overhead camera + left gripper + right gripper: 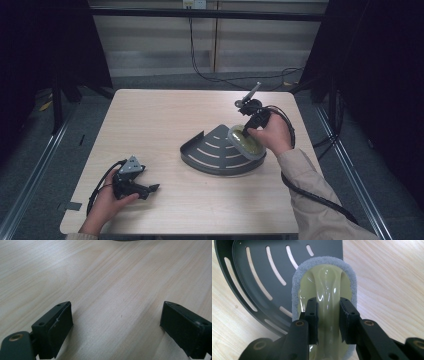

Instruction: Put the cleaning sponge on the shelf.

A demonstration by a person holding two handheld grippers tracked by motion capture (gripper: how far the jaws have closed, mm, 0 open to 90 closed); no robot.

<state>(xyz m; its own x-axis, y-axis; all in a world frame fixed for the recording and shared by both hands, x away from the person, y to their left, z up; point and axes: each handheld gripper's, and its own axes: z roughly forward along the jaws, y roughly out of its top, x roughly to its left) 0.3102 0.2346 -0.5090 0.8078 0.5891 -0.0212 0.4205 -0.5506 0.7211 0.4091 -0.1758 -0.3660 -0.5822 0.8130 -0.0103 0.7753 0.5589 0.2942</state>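
Right gripper (248, 131) is squeezed tight on the handle of a scrub pad (245, 142) in the high view, and the pad sits on the right end of a dark corner rack (210, 150) near the middle of the desk (150, 120). Over at the left, the left gripper (153, 188) rests low by the near edge, well apart from the rack, so the right hand is the one close to the work. From the left gripper view, its two black jaws stand wide open with nothing between them, just bare wood, and a tiny bit of the rack peeks in at the top. From the right gripper view, the right gripper (329, 322) pinches the shiny yellow handle ridge of the scrub pad (324, 287), which runs straight ahead, away from the gripper. The grey fuzzy edge of the pad lies on the slotted rack (257, 272), and the rest of the rack spreads out to the left, so I think a scrub would go that way.
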